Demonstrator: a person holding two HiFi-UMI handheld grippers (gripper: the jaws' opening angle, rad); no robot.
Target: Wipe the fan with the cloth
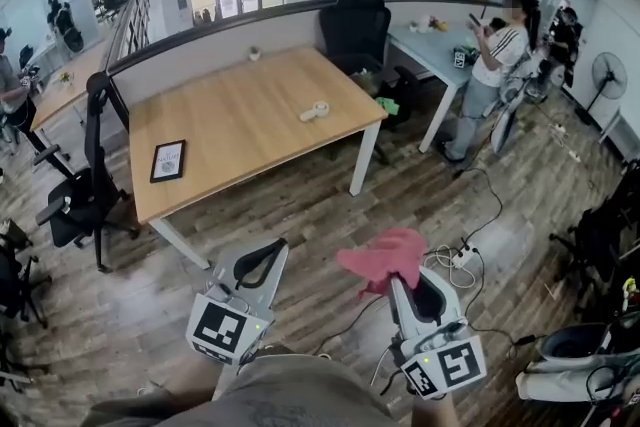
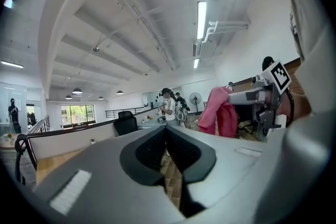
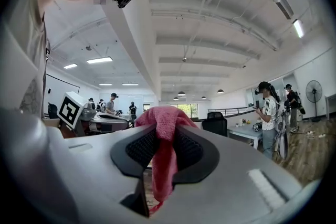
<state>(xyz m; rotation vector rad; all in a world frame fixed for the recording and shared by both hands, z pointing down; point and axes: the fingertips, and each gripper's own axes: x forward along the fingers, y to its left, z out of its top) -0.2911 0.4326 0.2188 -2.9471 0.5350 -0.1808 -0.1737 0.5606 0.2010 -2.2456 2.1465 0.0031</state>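
Observation:
My right gripper (image 1: 398, 283) is shut on a pink cloth (image 1: 384, 257), which bunches over its fingertips and hangs down between the jaws in the right gripper view (image 3: 160, 118). My left gripper (image 1: 274, 251) is held beside it at the lower middle of the head view, its jaws shut with nothing between them (image 2: 167, 131). Both point level across the wooden floor. A white standing fan (image 1: 607, 75) stands far off at the right wall, small in the left gripper view (image 2: 195, 97) and in the right gripper view (image 3: 314, 91). The cloth (image 2: 220, 107) also shows from the left gripper.
A wooden desk (image 1: 240, 115) stands ahead with a framed card (image 1: 168, 160) and a white roll (image 1: 315, 110) on it. Black office chairs (image 1: 355, 25) (image 1: 85, 195) flank it. A person (image 1: 495, 60) stands at the right. A power strip with cables (image 1: 462, 255) lies on the floor.

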